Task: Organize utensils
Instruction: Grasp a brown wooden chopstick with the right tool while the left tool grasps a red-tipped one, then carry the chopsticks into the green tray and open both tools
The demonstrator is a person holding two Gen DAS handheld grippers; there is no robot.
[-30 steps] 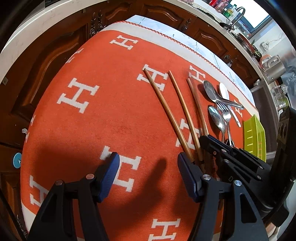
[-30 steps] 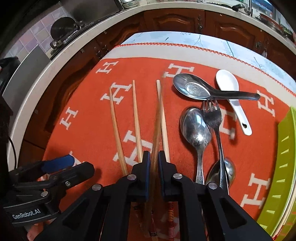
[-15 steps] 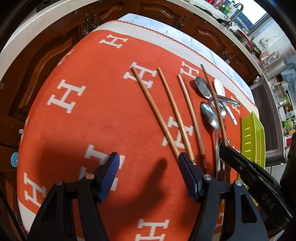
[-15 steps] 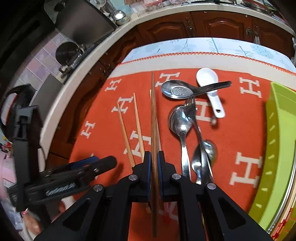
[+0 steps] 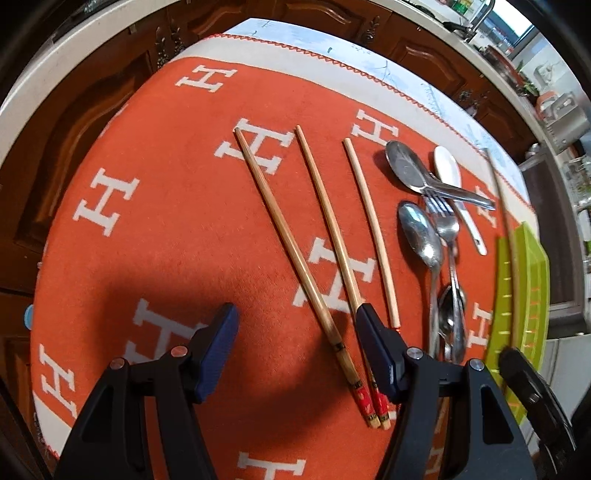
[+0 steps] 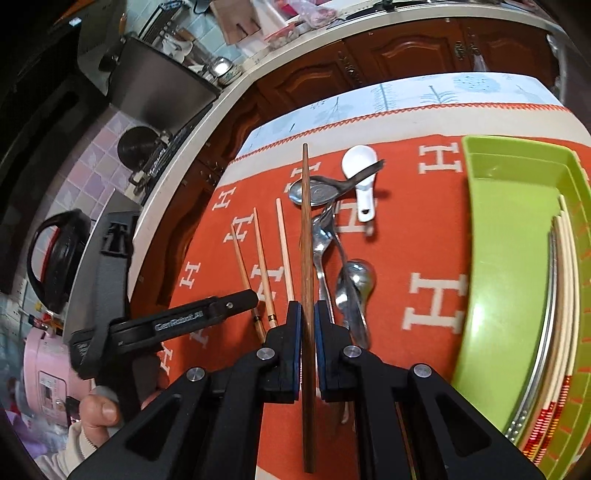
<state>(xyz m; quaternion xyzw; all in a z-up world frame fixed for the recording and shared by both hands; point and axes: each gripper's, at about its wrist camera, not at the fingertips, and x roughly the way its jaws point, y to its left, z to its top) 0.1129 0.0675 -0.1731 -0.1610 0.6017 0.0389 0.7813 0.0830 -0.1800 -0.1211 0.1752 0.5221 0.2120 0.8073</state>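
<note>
My right gripper (image 6: 307, 321) is shut on a dark brown chopstick (image 6: 306, 258), held above the orange cloth (image 6: 436, 229) just left of the green tray (image 6: 509, 258). Pale chopsticks (image 6: 565, 295) lie along the tray's right wall. Three light chopsticks (image 5: 295, 251) rest on the cloth. My left gripper (image 5: 295, 325) hovers open over their near ends, its right fingertip (image 5: 365, 325) overlapping the middle one. Right of them lie metal spoons (image 5: 421, 232), a fork (image 5: 447, 225) and a white ceramic spoon (image 5: 448, 170).
The cloth hangs over the table's edges, with dark wooden cabinets (image 5: 417, 33) behind. A hand (image 6: 99, 410) holds the left gripper (image 6: 207, 314) at the lower left of the right wrist view. Appliances (image 6: 55, 258) stand off the table to the left.
The right gripper has lifted the dark chopstick off the cloth and carried it right, toward the green tray. The left gripper has drifted right over the lying chopsticks, still open.
</note>
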